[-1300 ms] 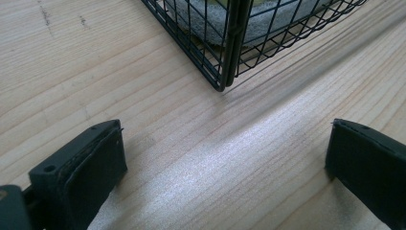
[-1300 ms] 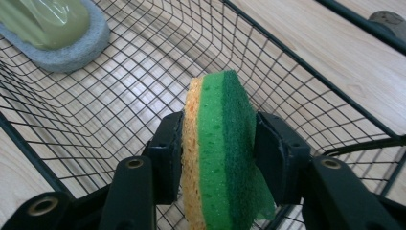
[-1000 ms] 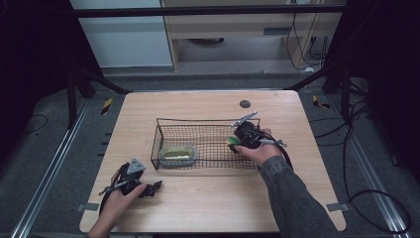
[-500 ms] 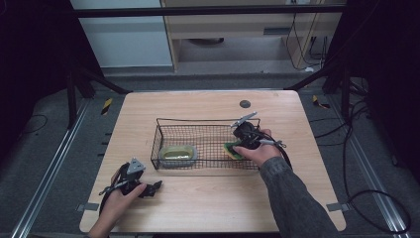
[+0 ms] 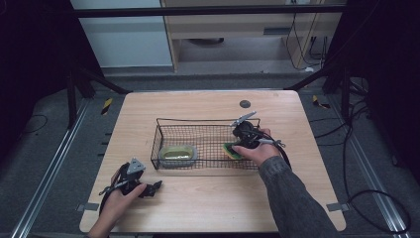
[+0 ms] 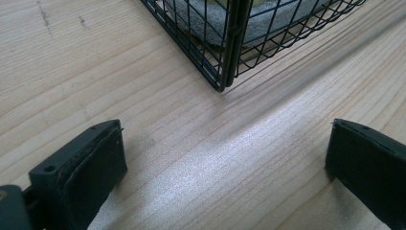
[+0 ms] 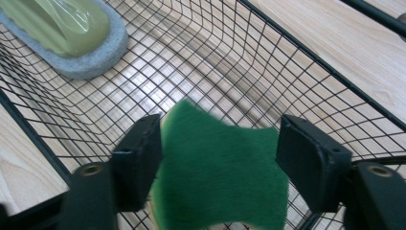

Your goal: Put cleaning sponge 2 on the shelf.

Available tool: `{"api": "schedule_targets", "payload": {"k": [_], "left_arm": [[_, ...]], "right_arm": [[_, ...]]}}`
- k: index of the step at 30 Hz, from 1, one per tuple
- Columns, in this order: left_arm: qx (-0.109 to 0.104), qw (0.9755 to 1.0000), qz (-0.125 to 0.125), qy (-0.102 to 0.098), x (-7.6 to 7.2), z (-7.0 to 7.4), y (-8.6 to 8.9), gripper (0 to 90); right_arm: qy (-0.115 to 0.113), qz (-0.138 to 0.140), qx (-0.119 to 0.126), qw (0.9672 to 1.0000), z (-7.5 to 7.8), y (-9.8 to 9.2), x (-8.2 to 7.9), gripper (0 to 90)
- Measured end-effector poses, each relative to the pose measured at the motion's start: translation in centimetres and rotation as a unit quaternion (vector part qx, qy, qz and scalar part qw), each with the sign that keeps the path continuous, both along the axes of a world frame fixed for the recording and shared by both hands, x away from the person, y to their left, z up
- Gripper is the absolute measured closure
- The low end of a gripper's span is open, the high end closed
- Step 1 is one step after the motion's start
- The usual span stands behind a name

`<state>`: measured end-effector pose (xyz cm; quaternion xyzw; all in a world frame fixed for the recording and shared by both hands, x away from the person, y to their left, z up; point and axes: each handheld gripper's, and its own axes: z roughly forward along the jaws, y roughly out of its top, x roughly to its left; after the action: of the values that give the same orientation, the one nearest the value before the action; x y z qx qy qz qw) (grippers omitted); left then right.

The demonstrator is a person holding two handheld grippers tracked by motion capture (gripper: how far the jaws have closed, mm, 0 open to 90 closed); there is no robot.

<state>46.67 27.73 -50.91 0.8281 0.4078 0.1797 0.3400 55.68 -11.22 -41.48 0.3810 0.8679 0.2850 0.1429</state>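
Observation:
A black wire basket (image 5: 208, 121) stands at the middle of the wooden table (image 5: 198, 203). In its left end lies a grey pad with an olive-green top (image 5: 178, 154), which appears again in the right gripper view (image 7: 67, 28). My right gripper (image 5: 236, 144) reaches into the basket's right front corner. A green scouring sponge (image 7: 220, 187) lies blurred between its spread jaws, low over the wire floor (image 7: 230, 72). My left gripper (image 5: 154, 187) rests open on the table in front of the basket's front-left corner (image 6: 229, 57), with nothing between its jaws (image 6: 225, 167).
A small dark round disc (image 5: 244, 103) lies on the table behind the basket. Bare wood runs along the front and both sides of the basket. Cables trail off the right side of the table onto the dark floor.
The right gripper has lowered the green sponge into the basket's right front corner, and its jaws now stand apart around it. The left gripper has stayed put.

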Motion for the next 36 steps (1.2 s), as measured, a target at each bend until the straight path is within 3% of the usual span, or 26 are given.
{"api": "schedule_targets", "payload": {"k": [9,18,28,36], "left_arm": [[0.000,1.0000,0.000,0.000,0.0,0.0,0.0,0.0],[0.000,1.0000,-0.001,0.000,0.0,0.0,0.0,0.0],[0.000,1.0000,-0.001,0.000,0.0,0.0,0.0,0.0],[0.000,1.0000,-0.001,0.000,0.0,0.0,0.0,0.0]], "right_arm": [[-0.018,-0.008,0.003,0.9998,0.5,-0.4,-0.2,17.8],[-0.045,-0.039,0.015,0.9981,1.3,-2.3,-0.7,9.1],[-0.066,-0.080,0.035,0.9940,1.6,-6.0,-2.0,8.1],[-0.087,-0.121,0.050,0.9875,2.0,-9.8,-3.6,12.4]]}}
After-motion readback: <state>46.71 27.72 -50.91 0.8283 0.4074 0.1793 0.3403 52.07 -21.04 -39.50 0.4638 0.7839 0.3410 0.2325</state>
